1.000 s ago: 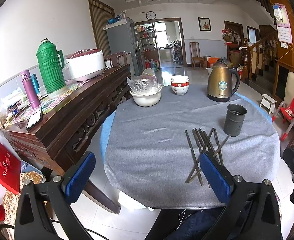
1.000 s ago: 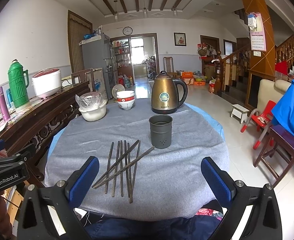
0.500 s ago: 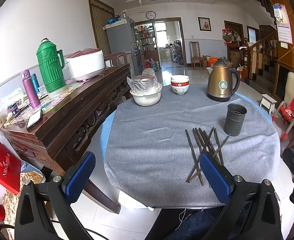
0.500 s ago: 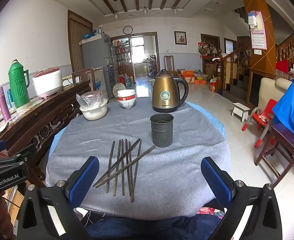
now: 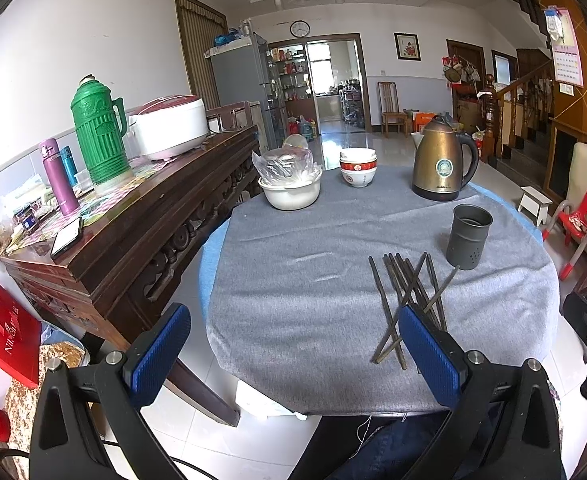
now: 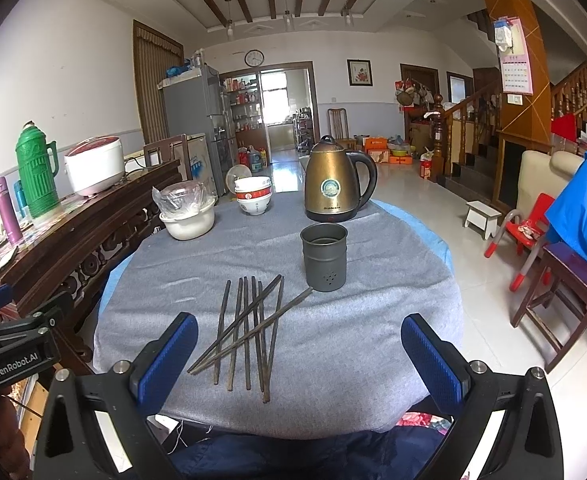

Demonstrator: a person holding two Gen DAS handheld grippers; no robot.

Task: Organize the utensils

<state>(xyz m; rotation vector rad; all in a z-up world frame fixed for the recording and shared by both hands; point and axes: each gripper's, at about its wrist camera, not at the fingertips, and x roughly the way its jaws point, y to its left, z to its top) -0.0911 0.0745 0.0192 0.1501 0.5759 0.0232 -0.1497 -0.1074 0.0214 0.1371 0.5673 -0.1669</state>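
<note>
Right wrist view: chopsticks [image 6: 249, 330] ahead between wide-apart, empty right tongs [image 6: 299, 354].

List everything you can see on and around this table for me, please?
chopsticks: about eight, dark, loose crossed pile on the table's near side
holder cup: one, grey metal, upright just beyond the chopsticks
kettle: one, bronze, far side of table
stacked bowls: one stack, white and red, left of kettle
covered bowl: one, white, plastic wrap over it, far left
tablecloth: one, grey
thermos: one, green, on wooden sideboard
rice cooker: one, white, sideboard
flask: one, purple, sideboard
left tool: one, blue pads, open
right tool: one, blue pads, open
</note>
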